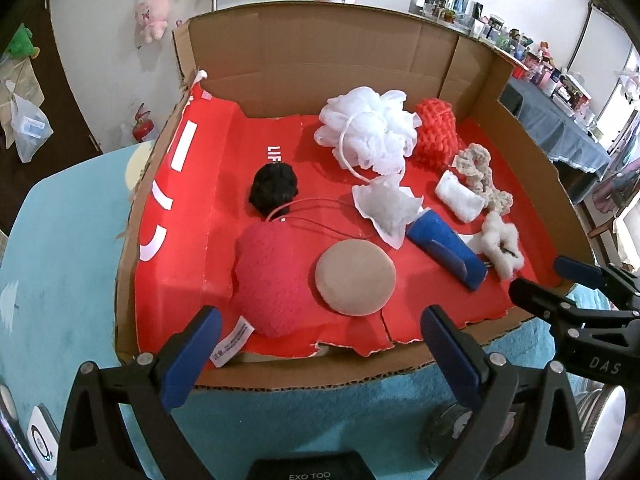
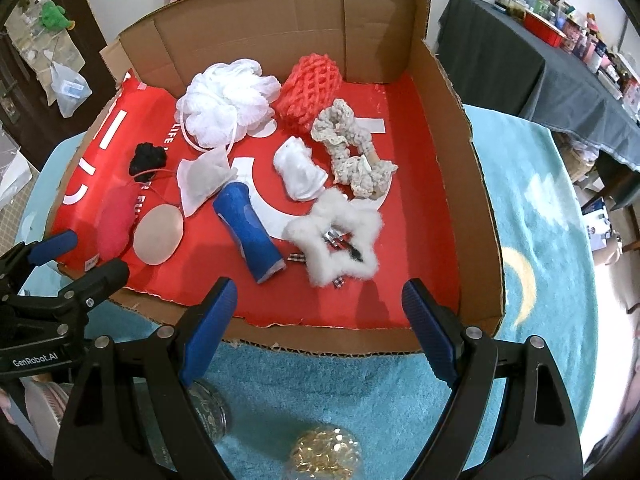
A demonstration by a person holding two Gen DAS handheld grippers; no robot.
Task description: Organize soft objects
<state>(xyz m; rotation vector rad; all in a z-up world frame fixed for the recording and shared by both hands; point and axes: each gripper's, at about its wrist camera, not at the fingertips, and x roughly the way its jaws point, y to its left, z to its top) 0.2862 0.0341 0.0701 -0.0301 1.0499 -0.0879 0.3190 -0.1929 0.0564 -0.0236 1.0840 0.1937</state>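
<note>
While both sets of fingers stand open and empty over the box's near edge, nothing is yet picked. The left gripper has the red pouch and tan pad just ahead of its fingers; the right gripper faces the white star — with the blue roll just off its left finger. Take one piece at a time — straddle the star's fluffy rim and close gently.

a white mesh bath pouf, red foam netting, a blue tube lying flat and a fluffy white star lie scattered on the red-lined cardboard tray.
</note>
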